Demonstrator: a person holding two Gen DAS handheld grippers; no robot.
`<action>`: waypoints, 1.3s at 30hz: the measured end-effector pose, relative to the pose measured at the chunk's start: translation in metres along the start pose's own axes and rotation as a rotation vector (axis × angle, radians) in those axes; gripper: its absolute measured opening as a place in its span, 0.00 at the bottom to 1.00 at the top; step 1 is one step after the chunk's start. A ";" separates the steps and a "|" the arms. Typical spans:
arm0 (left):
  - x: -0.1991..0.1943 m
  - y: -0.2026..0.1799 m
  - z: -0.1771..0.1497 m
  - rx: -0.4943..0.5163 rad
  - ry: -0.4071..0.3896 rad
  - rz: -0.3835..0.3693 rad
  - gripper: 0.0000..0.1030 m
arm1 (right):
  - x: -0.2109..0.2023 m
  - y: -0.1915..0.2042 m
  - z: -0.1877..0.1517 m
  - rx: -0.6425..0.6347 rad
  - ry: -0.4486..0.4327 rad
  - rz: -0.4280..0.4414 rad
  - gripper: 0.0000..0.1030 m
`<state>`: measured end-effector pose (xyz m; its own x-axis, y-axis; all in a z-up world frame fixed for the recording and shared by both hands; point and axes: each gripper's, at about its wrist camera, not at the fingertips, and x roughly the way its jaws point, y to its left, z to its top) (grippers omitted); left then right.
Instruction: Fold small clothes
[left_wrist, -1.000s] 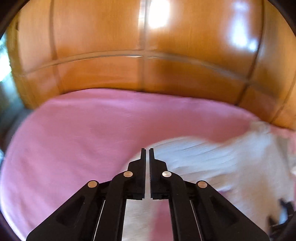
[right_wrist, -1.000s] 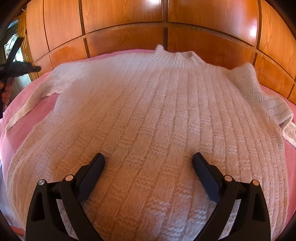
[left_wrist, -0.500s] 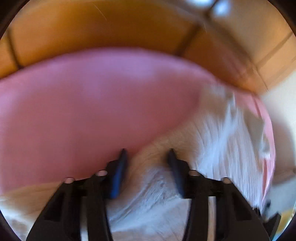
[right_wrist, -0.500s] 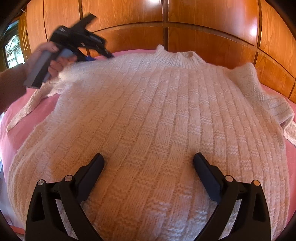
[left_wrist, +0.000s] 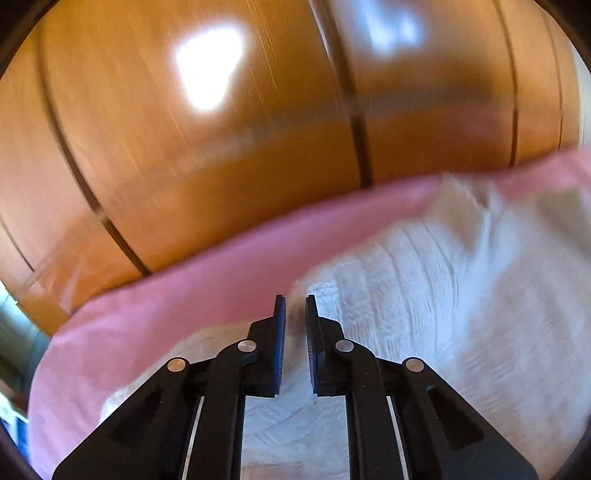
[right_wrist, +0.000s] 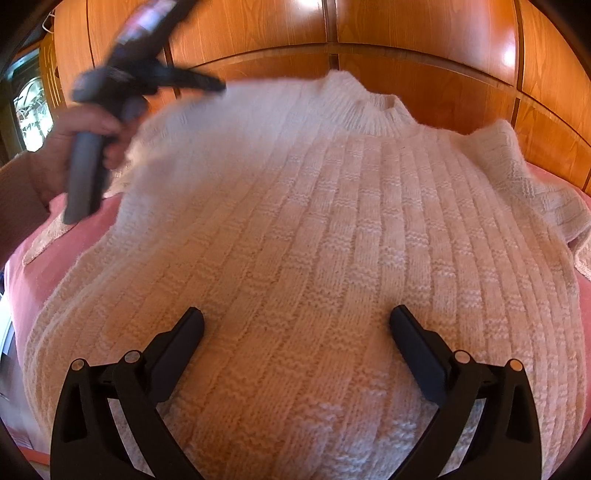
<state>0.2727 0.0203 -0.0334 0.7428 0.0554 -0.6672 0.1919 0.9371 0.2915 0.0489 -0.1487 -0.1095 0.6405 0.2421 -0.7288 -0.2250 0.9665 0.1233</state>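
A cream knitted sweater (right_wrist: 332, 229) lies front-up on a pink bedcover (right_wrist: 33, 266), collar at the far side. My right gripper (right_wrist: 295, 325) is wide open, low over the sweater's lower body, empty. My left gripper (left_wrist: 294, 314) has its jaws nearly closed on a fold of the sweater's left shoulder (left_wrist: 369, 295) and lifts it. In the right wrist view the left gripper (right_wrist: 218, 86) is blurred at the upper left, held by a hand, with the sweater's left shoulder raised under it. The left sleeve (right_wrist: 48, 236) trails on the cover.
Glossy wooden panelling (right_wrist: 424, 40) stands close behind the bed. A window (right_wrist: 31, 114) is at the far left. The right sleeve (right_wrist: 546, 199) lies bunched at the right. Pink cover (left_wrist: 166, 314) shows beside the sweater's left side.
My left gripper came from the far left to the sweater's left shoulder, opened, then closed on the knit and raised it. The right gripper has stayed in place, open.
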 end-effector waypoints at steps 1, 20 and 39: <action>0.009 0.006 -0.004 -0.025 0.046 0.002 0.09 | -0.001 -0.001 -0.001 0.001 -0.001 0.001 0.98; -0.175 0.277 -0.296 -0.935 0.257 0.144 0.55 | -0.004 0.000 -0.002 -0.004 -0.002 -0.007 0.98; -0.183 0.354 -0.226 -0.855 0.060 0.318 0.08 | 0.001 0.004 -0.001 -0.031 0.010 -0.051 0.98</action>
<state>0.0602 0.4196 0.0370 0.6400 0.3497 -0.6842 -0.5741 0.8095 -0.1233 0.0482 -0.1442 -0.1103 0.6442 0.1919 -0.7404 -0.2149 0.9744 0.0655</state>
